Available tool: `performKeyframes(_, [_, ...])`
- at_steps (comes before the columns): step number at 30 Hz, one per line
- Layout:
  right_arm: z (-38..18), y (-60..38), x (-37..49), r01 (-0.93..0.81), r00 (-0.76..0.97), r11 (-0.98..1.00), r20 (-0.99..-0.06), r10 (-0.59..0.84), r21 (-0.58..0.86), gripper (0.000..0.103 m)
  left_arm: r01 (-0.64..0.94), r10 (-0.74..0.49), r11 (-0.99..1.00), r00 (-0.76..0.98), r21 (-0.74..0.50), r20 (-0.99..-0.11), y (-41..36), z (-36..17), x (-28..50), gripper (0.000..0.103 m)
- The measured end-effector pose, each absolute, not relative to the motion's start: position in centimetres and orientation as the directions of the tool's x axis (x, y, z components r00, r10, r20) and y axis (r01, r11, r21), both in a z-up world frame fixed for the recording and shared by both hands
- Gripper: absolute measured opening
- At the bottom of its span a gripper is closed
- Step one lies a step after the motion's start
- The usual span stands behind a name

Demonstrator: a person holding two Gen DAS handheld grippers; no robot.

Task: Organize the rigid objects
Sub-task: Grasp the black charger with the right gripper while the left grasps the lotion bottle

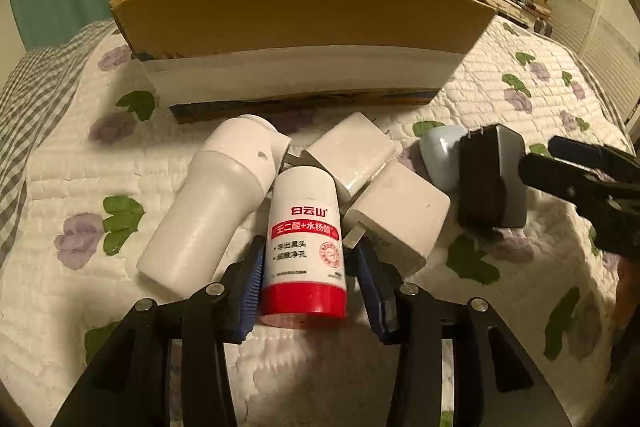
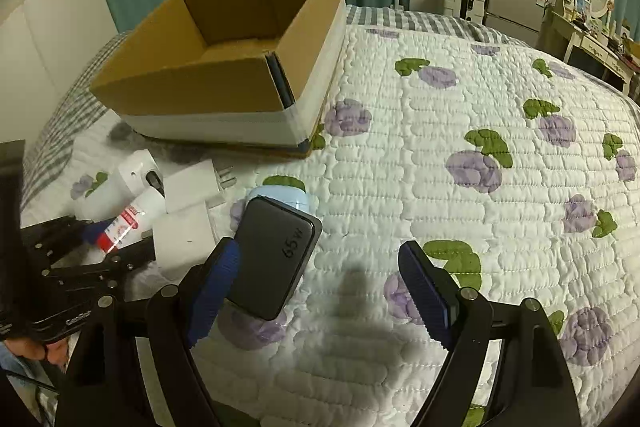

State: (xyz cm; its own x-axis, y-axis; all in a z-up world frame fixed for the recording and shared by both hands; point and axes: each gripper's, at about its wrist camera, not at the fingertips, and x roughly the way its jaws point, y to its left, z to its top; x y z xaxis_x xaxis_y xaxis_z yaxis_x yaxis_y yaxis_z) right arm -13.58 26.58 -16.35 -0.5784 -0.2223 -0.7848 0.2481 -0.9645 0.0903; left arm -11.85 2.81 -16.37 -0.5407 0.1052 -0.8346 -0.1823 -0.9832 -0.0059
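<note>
While my left tool [image 1: 308, 283] straddles the red-capped bottle [image 1: 305, 243], pads not visibly pinching, I square it before closing. My right tool [image 2: 320, 291] is spread, its left pad beside the black charger [image 2: 276, 259].

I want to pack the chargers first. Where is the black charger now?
In the right wrist view, the black charger lies on the quilt beside the right claw's left finger, in front of a pale blue case, right of the white adapters.
</note>
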Motion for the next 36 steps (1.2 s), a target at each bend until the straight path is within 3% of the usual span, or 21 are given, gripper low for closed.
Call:
performKeyframes(17, [-18.7,23.0,-15.5,0.279,-0.513,-0.955,-0.826,-0.233,0.096,0.082,-0.146,0.108,-0.989,-0.669,-0.012,-0.735,1.4,-11.8,-8.9,0.036])
performKeyframes(21, [-19.0,22.2,-15.7,0.289,-0.504,-0.954,-0.834,-0.224,0.081,0.066,-0.126,0.093,-0.992,-0.677,-0.009,-0.730,1.3,-11.5,-9.0,0.036])
performKeyframes(23, [-19.0,22.2,-15.8,0.284,-0.504,-0.956,-0.837,-0.214,0.073,0.050,-0.124,0.091,-0.992,-0.681,-0.008,-0.727,1.2,-11.2,-8.8,0.036])
performKeyframes(29, [-17.6,21.8,-13.9,0.295,-0.541,-0.955,-0.821,-0.180,0.015,0.043,-0.136,0.119,-0.990,-0.694,-0.033,-0.710,1.3,-9.9,-7.8,0.036])
performKeyframes(36, [-11.5,22.1,-11.7,0.312,-0.631,-0.950,-0.745,-0.217,0.013,0.041,-0.137,0.129,-0.990,-0.745,-0.039,-0.655,1.1,-6.4,-6.8,0.036])
